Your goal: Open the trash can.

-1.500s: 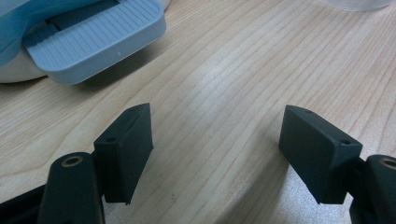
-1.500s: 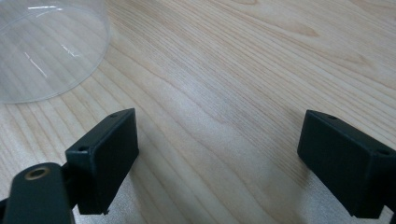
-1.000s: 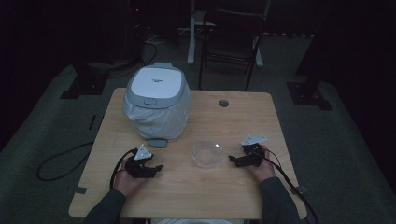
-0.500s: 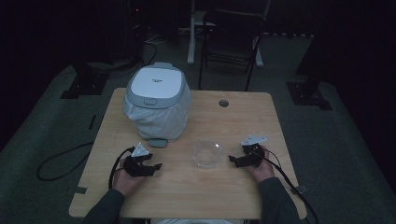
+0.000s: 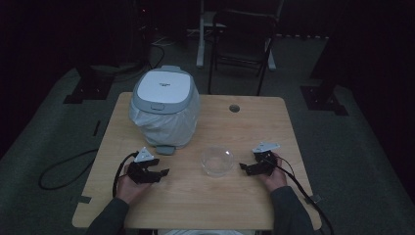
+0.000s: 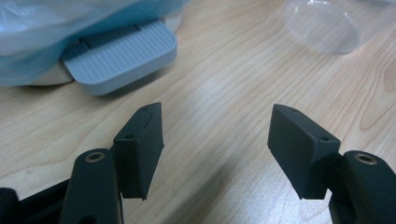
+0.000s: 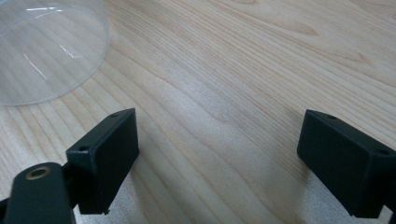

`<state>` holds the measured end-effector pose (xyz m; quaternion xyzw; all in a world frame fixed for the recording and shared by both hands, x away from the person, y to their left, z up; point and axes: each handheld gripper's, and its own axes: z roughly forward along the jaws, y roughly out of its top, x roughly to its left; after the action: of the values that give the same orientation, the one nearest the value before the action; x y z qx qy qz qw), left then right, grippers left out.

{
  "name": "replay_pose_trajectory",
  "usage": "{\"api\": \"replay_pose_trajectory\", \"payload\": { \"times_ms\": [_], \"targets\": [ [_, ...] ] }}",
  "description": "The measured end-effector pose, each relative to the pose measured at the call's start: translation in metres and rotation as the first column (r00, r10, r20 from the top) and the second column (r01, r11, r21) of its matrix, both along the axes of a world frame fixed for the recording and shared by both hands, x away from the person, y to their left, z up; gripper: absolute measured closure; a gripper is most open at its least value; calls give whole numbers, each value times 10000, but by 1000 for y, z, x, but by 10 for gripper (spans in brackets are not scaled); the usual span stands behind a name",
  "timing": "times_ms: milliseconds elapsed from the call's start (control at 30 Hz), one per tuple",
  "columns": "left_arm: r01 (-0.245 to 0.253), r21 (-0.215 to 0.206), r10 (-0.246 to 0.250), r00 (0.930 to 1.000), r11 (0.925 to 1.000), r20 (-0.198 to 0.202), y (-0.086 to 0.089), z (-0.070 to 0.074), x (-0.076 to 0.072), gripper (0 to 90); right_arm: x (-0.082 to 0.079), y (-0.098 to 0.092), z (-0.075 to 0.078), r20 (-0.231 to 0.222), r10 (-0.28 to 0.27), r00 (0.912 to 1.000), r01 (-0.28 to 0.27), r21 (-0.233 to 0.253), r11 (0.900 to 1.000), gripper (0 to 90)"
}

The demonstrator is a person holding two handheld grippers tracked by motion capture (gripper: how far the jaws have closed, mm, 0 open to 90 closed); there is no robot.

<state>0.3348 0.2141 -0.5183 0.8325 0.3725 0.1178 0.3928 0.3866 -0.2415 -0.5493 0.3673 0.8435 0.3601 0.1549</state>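
Note:
A white and grey pedal bin [image 5: 164,105] lined with a pale bag stands at the back left of the wooden table [image 5: 254,122]. Its grey foot pedal [image 6: 119,51] points toward me. A clear plastic bowl [image 5: 217,160] sits near the table's middle front, also seen as the bowl [image 7: 44,46] and the bowl [image 6: 324,25]. My left gripper [image 5: 155,174] rests low on the table in front of the pedal, open and empty, seen close as the left gripper [image 6: 217,140]. To the right of the bowl, my right gripper [image 5: 247,168] is open and empty, seen close as the right gripper [image 7: 217,158].
A round cable hole [image 5: 234,108] lies in the table's back right. A dark chair [image 5: 242,44] stands beyond the far edge. Cables trail off the table's left edge [image 5: 63,169] and front right corner [image 5: 306,196]. Bare wood stretches between the two hands.

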Motion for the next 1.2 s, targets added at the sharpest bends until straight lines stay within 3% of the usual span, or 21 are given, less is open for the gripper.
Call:
{"api": "replay_pose_trajectory", "payload": {
  "times_ms": [267, 1200],
  "targets": [
    [5, -211, -7, 9999, 9998, -110, 4, 10, 3, 364, 0, 0, 0, 1, -4, 10000, 4, 0, 10000, 118],
    [311, -356, -300, 9991, 9989, 308, 9, 58, 15, 423, 0, 0, 0, -6, -1, 10000, 1, -4, 10000, 118]
  ]
}}
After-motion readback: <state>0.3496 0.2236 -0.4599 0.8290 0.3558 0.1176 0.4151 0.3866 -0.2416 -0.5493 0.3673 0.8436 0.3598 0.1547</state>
